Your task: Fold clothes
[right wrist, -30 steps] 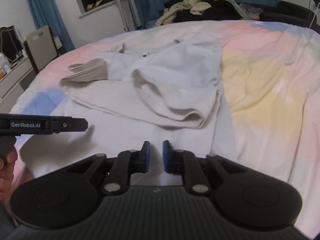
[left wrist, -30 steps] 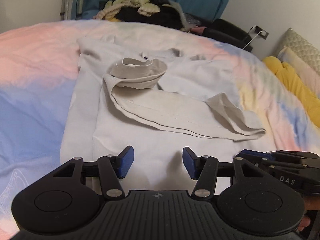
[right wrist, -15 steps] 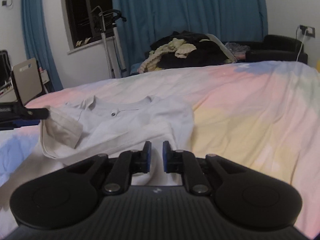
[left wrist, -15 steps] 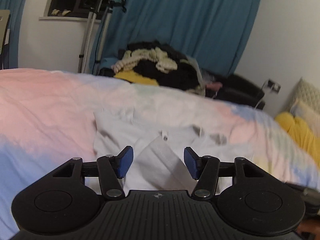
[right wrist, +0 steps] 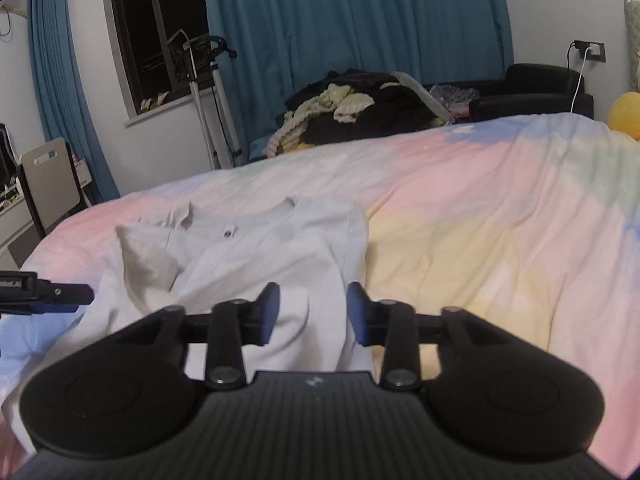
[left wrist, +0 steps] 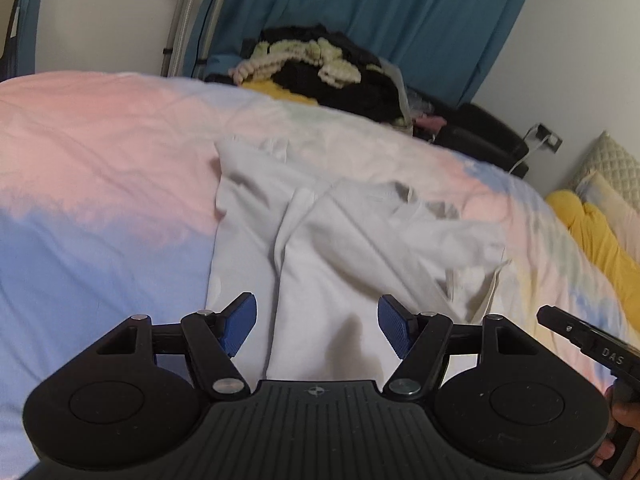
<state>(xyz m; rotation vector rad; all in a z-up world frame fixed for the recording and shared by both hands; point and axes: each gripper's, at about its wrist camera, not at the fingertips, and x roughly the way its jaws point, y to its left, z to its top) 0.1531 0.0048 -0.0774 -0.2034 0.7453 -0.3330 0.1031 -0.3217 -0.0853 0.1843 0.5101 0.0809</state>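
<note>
White button shirt (right wrist: 260, 264) folded on the pastel bedspread (right wrist: 500, 216).
Left gripper (left wrist: 316, 330) gapes wide and right gripper (right wrist: 313, 312) stands parted, both empty above its near hem; bare bedspread flanks each side edge.

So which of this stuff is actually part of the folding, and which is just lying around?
Part of the job:
white shirt
left gripper, open
right gripper, open
bed, the work surface

Just lying about:
heap of clothes
blue curtain
yellow cushion
black sofa
chair
</note>
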